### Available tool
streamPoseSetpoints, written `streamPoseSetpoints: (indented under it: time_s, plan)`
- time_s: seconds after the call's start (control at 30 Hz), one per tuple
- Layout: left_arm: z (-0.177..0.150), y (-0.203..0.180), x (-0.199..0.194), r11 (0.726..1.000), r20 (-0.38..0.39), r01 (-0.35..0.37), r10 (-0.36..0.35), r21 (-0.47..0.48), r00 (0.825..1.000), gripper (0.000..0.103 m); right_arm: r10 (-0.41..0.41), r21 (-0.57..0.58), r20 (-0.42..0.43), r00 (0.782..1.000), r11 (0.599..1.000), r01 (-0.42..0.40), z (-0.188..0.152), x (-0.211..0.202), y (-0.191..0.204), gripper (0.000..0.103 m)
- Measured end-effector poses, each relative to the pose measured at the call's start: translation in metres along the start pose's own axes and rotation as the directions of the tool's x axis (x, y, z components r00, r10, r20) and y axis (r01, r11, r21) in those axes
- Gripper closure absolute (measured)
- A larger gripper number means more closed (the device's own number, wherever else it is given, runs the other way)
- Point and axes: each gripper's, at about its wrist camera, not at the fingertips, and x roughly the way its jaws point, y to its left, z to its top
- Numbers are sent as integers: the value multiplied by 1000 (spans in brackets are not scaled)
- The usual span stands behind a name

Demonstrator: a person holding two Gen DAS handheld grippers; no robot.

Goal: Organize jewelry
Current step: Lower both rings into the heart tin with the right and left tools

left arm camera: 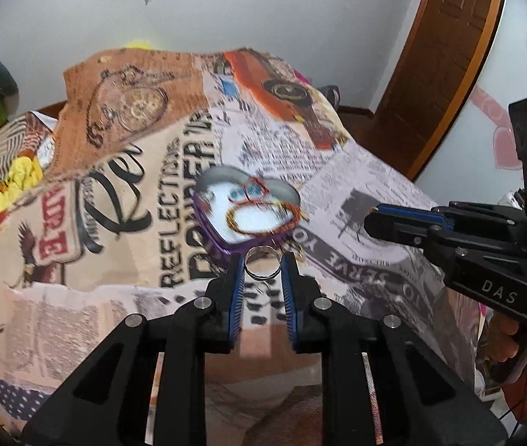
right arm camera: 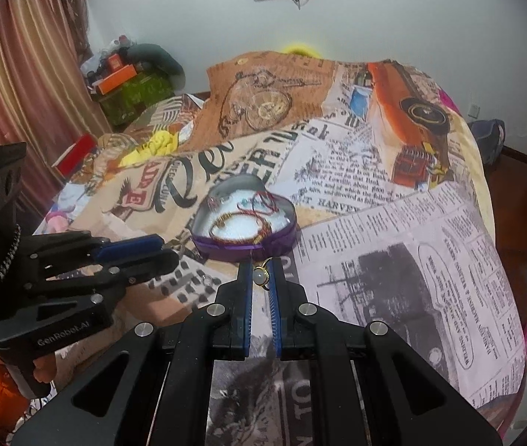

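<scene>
Printed words "REFLECTIONS," "TO SERVE" and "HARVEY" run across the newspaper-pattern bedspread (right arm camera: 393, 245), while "DAS" and "GenRobot.AI" mark the two handheld tools. Both tilt downward toward a purple heart-shaped box (right arm camera: 244, 228) at frame centre, which holds red and gold cord bracelets (right arm camera: 248, 223). The left gripper (left arm camera: 263, 271), its jaws narrowly parted, pinches a silver ring (left arm camera: 263, 264) at the fingertips, just in front of the box's near edge. The right gripper (right arm camera: 262, 277), jaws almost closed, grips a gold ring with a pale stone (right arm camera: 260, 278), likewise just before the box. A hand shows beneath each tool's handle.
</scene>
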Motion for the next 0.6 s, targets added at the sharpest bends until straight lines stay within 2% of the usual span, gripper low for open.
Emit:
streamPoseSetpoints:
  time_s: [0.23,0.6]
  plan:
    - [13,8,-15,1000,58,-14,15,-2,998,84,12,-21,22,1000,1000,-12,15,3,8,95]
    - [33,18,-8,1000,100,-13,13,-4,995,84,30,-33,38,999,999,-28,33,19,11,95]
